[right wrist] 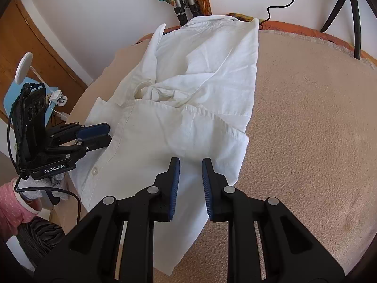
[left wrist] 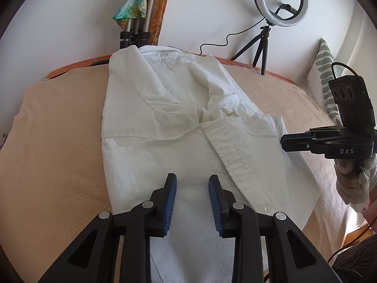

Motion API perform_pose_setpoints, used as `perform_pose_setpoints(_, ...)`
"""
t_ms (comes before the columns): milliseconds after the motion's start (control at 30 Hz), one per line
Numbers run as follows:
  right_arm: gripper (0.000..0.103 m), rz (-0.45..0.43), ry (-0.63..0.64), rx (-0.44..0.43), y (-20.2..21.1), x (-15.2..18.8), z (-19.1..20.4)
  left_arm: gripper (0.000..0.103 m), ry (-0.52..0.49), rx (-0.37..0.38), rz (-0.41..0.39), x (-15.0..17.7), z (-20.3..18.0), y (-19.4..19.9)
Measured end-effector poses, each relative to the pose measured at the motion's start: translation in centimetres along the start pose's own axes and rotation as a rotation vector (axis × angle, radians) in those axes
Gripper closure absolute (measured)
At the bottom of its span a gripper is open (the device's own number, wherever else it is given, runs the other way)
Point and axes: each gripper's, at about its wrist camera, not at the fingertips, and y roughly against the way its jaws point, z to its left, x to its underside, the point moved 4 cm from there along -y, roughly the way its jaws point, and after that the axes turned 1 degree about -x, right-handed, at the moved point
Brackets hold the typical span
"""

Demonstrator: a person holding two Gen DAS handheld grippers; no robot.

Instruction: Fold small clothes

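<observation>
A white button shirt (left wrist: 179,127) lies partly folded on a beige towel-covered table (left wrist: 54,146), sides turned in and a sleeve bunched in the middle. My left gripper (left wrist: 192,181) is open and empty just above the shirt's near hem. The right gripper (left wrist: 282,141) shows at the shirt's right edge. In the right wrist view the shirt (right wrist: 188,108) lies ahead, my right gripper (right wrist: 190,165) is open and empty over its near corner, and the left gripper (right wrist: 108,133) hovers at the shirt's left edge with its fingers slightly apart.
A ring light on a small tripod (left wrist: 280,2) stands at the table's far edge with its cable. Tripod legs and a coloured scarf (left wrist: 134,9) lean on the wall behind. A patterned cushion (left wrist: 325,70) lies at the right. A blue chair (right wrist: 26,89) stands left of the table.
</observation>
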Motion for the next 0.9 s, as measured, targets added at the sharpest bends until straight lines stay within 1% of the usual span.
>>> perform_pose_setpoints(67,0.08,-0.024,-0.031,-0.049,1.2,-0.9,-0.4,0.07,0.012,0.024,-0.029,-1.2,0.8,1.2)
perform_pose_setpoints(100,0.079,-0.045,-0.041,-0.077,1.9,-1.5,-0.6,0.068,0.006,0.013,-0.046,-1.9,1.4,1.8)
perform_pose_setpoints(133,0.076,-0.07,-0.045,-0.086,2.5,-2.3,-1.0,0.067,-0.005,-0.016,-0.061,-2.8,2.2,2.0)
perform_pose_setpoints(200,0.074,-0.117,-0.046,-0.049,3.1,-4.0,-1.9,0.068,-0.012,-0.055,-0.083,-4.5,4.1,1.9)
perform_pose_setpoints(233,0.074,-0.126,-0.049,-0.042,3.1,-4.9,-2.4,0.07,-0.003,-0.066,-0.085,-5.4,5.1,1.5)
perform_pose_setpoints(267,0.074,-0.136,-0.059,-0.039,3.0,-5.8,-3.0,0.07,0.006,-0.065,-0.085,-6.2,5.9,1.1)
perform_pose_setpoints(300,0.074,-0.142,-0.068,-0.037,2.7,-6.8,-3.6,0.07,0.008,-0.058,-0.083,-7.1,6.7,0.3)
perform_pose_setpoints(333,0.074,-0.146,-0.073,-0.028,2.3,-7.7,-4.1,0.07,0.004,-0.067,-0.075,-7.8,7.3,-0.5)
perform_pose_setpoints(400,0.074,-0.143,-0.066,0.01,1.2,-9.5,-5.2,0.071,-0.011,-0.109,-0.066,-9.2,8.4,-2.5)
perform_pose_setpoints(433,0.074,-0.144,-0.066,0.038,0.5,-10.3,-5.9,0.071,-0.018,-0.118,-0.058,-9.8,8.8,-3.4)
perform_pose_setpoints(467,0.074,-0.138,-0.072,0.047,-0.2,-11.0,-6.7,0.071,-0.025,-0.127,-0.045,-10.3,9.0,-4.4)
perform_pose_setpoints(533,0.072,-0.121,-0.089,0.044,-1.8,-12.3,-8.1,0.071,-0.038,-0.159,-0.029,-11.4,9.6,-6.3)
perform_pose_setpoints(567,0.068,-0.12,-0.096,0.045,-2.4,-12.9,-8.8,0.071,-0.038,-0.17,-0.024,-11.9,9.8,-7.1)
perform_pose_setpoints(600,0.067,-0.124,-0.103,0.047,-2.9,-13.3,-9.3,0.071,-0.036,-0.179,-0.02,-12.4,10.1,-7.9)
perform_pose_setpoints(767,0.066,-0.129,-0.143,0.022,-5.7,-16.0,-11.5,0.068,-0.033,-0.209,-0.03,-14.6,11.4,-10.6)
perform_pose_setpoints(833,0.066,-0.123,-0.15,0.017,-6.7,-16.8,-11.9,0.064,-0.014,-0.189,-0.015,-15.2,12.0,-11.7)
perform_pose_setpoints(900,0.066,-0.123,-0.161,-0.002,-7.6,-17.5,-12.1,0.061,0.014,-0.173,-0.027,-15.9,12.6,-12.0)
